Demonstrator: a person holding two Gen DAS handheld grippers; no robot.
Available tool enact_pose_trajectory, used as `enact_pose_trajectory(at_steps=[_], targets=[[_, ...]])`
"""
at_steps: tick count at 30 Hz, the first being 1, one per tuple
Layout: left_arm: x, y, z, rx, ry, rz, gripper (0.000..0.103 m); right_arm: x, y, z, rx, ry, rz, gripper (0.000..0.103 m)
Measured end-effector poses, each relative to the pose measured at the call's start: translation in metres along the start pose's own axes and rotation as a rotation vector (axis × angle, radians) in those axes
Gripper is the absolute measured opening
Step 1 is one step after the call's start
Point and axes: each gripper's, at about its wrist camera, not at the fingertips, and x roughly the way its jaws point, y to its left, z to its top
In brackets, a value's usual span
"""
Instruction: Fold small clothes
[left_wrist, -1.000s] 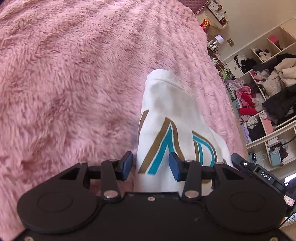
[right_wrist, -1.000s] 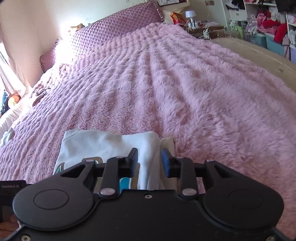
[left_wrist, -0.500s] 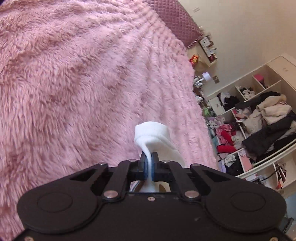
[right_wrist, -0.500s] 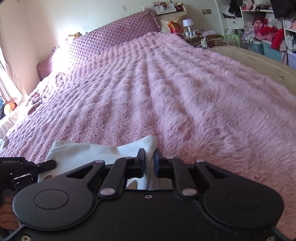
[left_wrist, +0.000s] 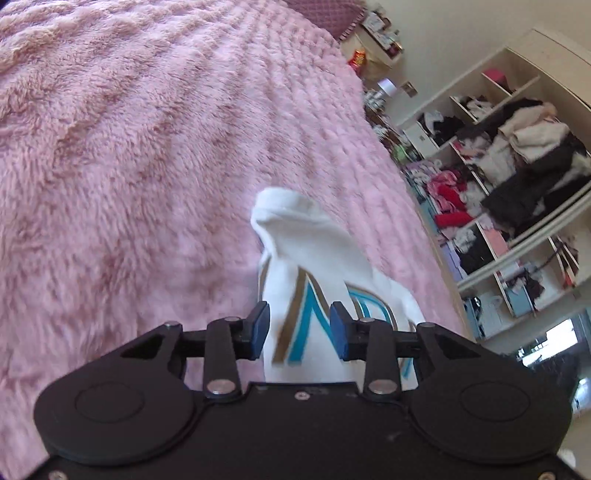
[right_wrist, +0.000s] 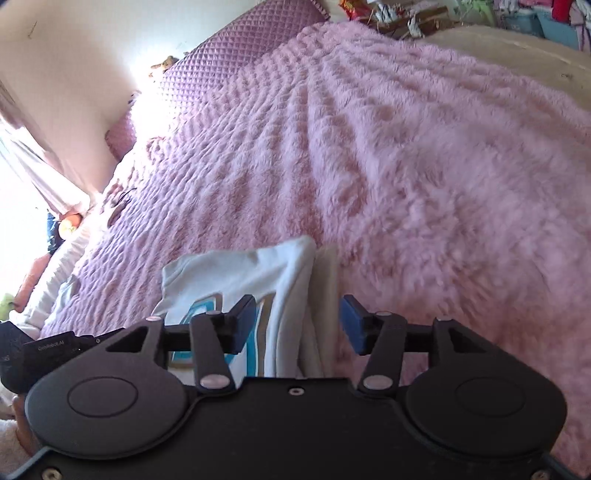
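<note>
A small white garment (left_wrist: 314, 258) with teal and gold lettering lies folded on the pink fluffy blanket (left_wrist: 147, 147). My left gripper (left_wrist: 299, 328) is open, its blue pads either side of the garment's near end. In the right wrist view the same garment (right_wrist: 266, 273) lies with a cream layer along its right edge. My right gripper (right_wrist: 297, 323) is open over that right edge. The other gripper's black body (right_wrist: 48, 350) shows at the lower left.
Purple quilted pillows (right_wrist: 229, 59) stand at the head of the bed. Open shelves stuffed with clothes (left_wrist: 517, 166) stand beyond the bed's right side, with a cluttered nightstand (left_wrist: 376, 44). The bare mattress edge (right_wrist: 517, 59) shows at the right.
Both grippers were shut on the garment half a second ago and have now opened, letting it go. The garment has settled back onto the blanket.
</note>
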Motion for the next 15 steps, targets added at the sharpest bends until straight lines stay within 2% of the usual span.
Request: enact_pose_trajectory(at_steps=[2, 6, 9, 15], targets=[[-0.023, 0.006, -0.028, 0.000, 0.060, -0.036, 0.040, -0.017, -0.016, -0.012, 0.042, 0.050, 0.049, 0.052], [-0.042, 0.020, -0.073, -0.066, 0.183, -0.072, 0.041, -0.040, -0.041, -0.039, 0.139, 0.106, 0.135, 0.053], [-0.043, 0.025, -0.092, -0.095, 0.212, -0.061, 0.042, -0.044, -0.048, -0.053, 0.198, 0.117, 0.182, 0.055], [-0.031, 0.037, -0.103, -0.251, 0.224, -0.125, 0.044, -0.025, -0.045, -0.057, 0.240, 0.117, 0.229, 0.061]])
